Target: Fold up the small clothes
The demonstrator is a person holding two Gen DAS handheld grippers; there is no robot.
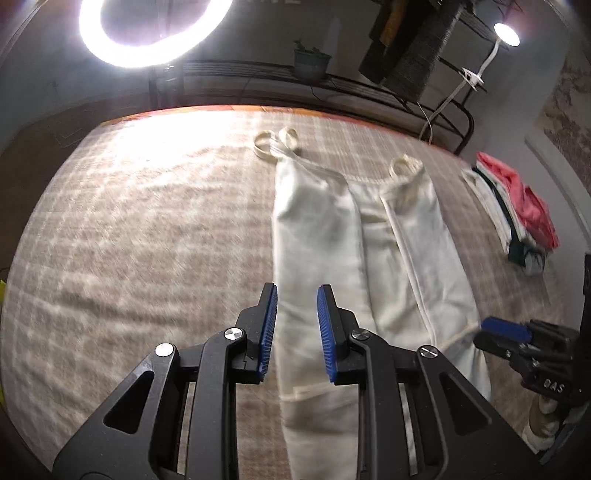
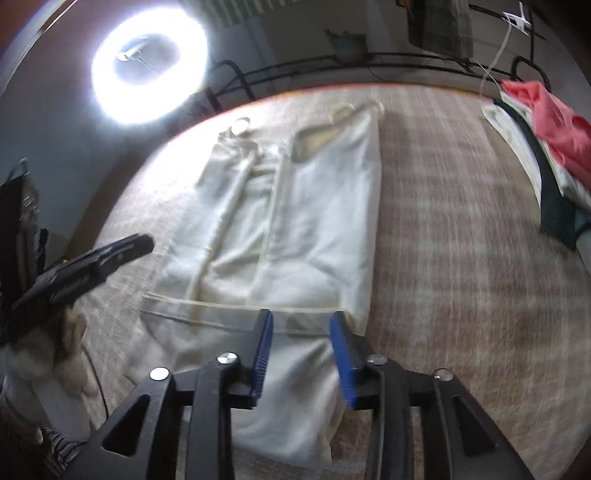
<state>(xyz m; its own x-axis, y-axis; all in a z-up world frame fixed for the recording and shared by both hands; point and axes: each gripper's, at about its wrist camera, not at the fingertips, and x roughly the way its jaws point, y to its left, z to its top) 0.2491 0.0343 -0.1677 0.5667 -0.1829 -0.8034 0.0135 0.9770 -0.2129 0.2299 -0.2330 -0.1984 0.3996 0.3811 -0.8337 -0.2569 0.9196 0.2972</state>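
A cream sleeveless garment (image 1: 354,251) lies flat on the checked cloth-covered table (image 1: 147,229), both long sides folded in toward the middle, shoulder straps at the far end. My left gripper (image 1: 295,295) is open and empty, just above the garment's near left part. My right gripper (image 2: 301,323) is open and empty above the garment's (image 2: 280,229) near right part by the hem. The right gripper also shows in the left wrist view (image 1: 506,332), and the left gripper in the right wrist view (image 2: 122,247).
A pile of clothes, pink on top with white and dark green beneath (image 1: 517,206), lies at the table's right side; it also shows in the right wrist view (image 2: 554,147). A ring light (image 1: 147,33) and a black metal rack (image 1: 332,81) stand behind the table.
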